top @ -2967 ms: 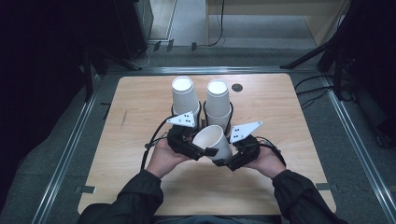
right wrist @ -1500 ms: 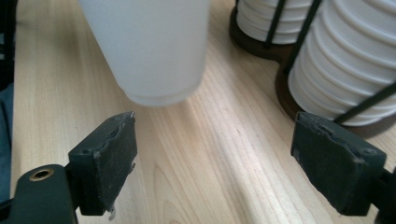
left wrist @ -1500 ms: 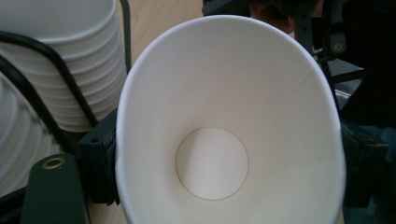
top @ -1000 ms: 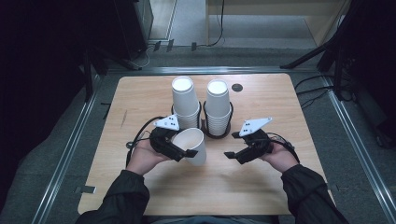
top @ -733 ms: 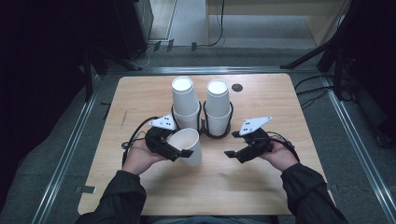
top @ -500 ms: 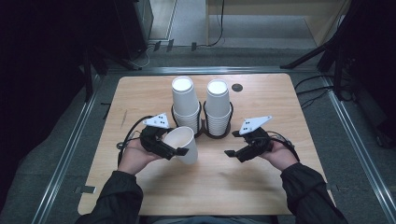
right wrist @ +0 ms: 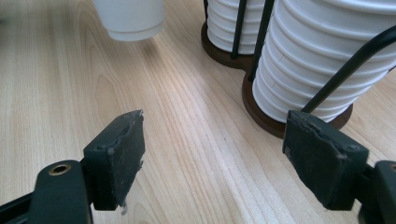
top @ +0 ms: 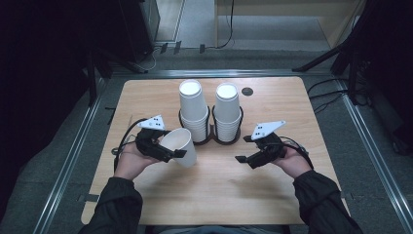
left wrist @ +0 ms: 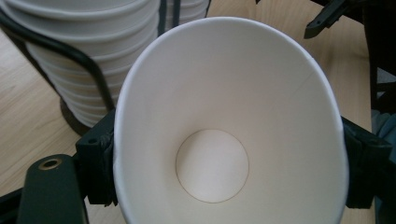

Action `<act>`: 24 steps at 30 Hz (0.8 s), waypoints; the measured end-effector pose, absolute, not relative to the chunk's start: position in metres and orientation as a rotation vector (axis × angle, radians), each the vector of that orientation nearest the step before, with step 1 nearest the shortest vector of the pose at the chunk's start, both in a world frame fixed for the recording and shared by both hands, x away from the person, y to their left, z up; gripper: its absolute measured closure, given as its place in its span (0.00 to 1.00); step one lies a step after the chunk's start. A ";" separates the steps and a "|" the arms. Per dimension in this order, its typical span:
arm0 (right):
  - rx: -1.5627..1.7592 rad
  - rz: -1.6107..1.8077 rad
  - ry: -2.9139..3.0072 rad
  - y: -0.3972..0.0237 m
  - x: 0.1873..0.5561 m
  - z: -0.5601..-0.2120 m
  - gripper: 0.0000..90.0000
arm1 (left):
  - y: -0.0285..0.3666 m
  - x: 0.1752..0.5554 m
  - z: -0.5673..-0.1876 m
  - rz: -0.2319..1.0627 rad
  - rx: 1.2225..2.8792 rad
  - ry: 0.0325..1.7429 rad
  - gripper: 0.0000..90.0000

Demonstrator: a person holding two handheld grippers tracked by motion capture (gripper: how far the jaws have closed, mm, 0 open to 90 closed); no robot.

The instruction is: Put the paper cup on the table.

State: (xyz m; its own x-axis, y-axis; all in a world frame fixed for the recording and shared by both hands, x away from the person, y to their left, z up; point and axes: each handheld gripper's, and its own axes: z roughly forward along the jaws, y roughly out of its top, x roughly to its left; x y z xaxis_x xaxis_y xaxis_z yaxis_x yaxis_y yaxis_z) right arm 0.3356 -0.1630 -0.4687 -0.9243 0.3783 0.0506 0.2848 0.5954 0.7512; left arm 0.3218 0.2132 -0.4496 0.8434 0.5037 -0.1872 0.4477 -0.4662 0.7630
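Wooden table (top: 219,195) first: plenty of bare top near me, so a drop stays on it, though a tipped cup could roll. The two stacks of paper cups, left stack (top: 193,109) and right stack (top: 227,111), stand upside down in a black wire double holder (top: 210,139). My main risk: the left gripper (top: 168,151) carries its load just beside the left stack, and a sideways swing could knock that stack or snag the wire.

The single paper cup (top: 178,146) is in my left gripper, tilted, mouth toward the gripper, its base just off the table. In the left gripper view the cup (left wrist: 224,135) sits between the pads (left wrist: 95,158), jaws clamped on its wall near the rim; the rim looks squeezed oval, so I judge a harder pinch could crease it, a looser one let it slip.

Right gripper (top: 251,158) hovers empty, jaws apart, beside the right stack.

Versus three seconds ago: both grippers met on the cup in front of the holder; now only the left has it, carried leftward, and the right has backed off rightward.
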 end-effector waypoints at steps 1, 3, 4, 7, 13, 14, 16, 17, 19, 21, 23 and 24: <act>0.565 1.240 2.704 -0.163 0.336 -0.469 0.23 | 0.215 0.322 -0.450 0.088 2.129 0.697 0.18; 0.567 1.238 2.706 -0.163 0.336 -0.469 0.23 | 0.218 0.322 -0.450 0.088 2.127 0.706 0.18; 0.566 1.233 2.711 -0.162 0.337 -0.470 0.23 | 0.222 0.324 -0.449 0.096 2.129 0.717 0.18; 0.575 1.216 2.720 -0.162 0.338 -0.473 0.24 | 0.229 0.326 -0.450 0.093 2.127 0.740 0.18; 0.594 1.223 2.720 -0.165 0.338 -0.473 0.24 | 0.245 0.331 -0.449 0.102 2.114 0.791 0.18; 0.598 1.225 2.719 -0.165 0.338 -0.474 0.24 | 0.247 0.333 -0.449 0.110 2.111 0.800 0.18; 0.603 1.221 2.716 -0.167 0.338 -0.474 0.24 | 0.251 0.335 -0.449 0.119 2.110 0.814 0.18; 0.608 1.219 2.719 -0.168 0.338 -0.475 0.24 | 0.253 0.336 -0.449 0.124 2.109 0.826 0.18; 0.618 1.220 2.719 -0.169 0.337 -0.475 0.24 | 0.255 0.339 -0.451 0.115 2.108 0.849 0.17; 0.627 1.216 2.720 -0.170 0.336 -0.475 0.24 | 0.257 0.341 -0.451 0.115 2.108 0.860 0.17; 0.630 1.214 2.715 -0.171 0.335 -0.475 0.24 | 0.259 0.344 -0.452 0.112 2.104 0.883 0.17; 0.631 1.213 2.716 -0.172 0.335 -0.476 0.24 | 0.262 0.346 -0.451 0.117 2.099 0.901 0.17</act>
State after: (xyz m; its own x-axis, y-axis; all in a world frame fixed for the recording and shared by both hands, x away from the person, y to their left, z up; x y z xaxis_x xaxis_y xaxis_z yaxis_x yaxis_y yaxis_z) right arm 0.3349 -0.1720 -0.4757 -0.9090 0.4100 0.0755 0.3298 0.5964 0.7318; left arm 0.3462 0.2620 -0.4515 0.7385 0.6377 -0.2191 0.5602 -0.3994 0.7257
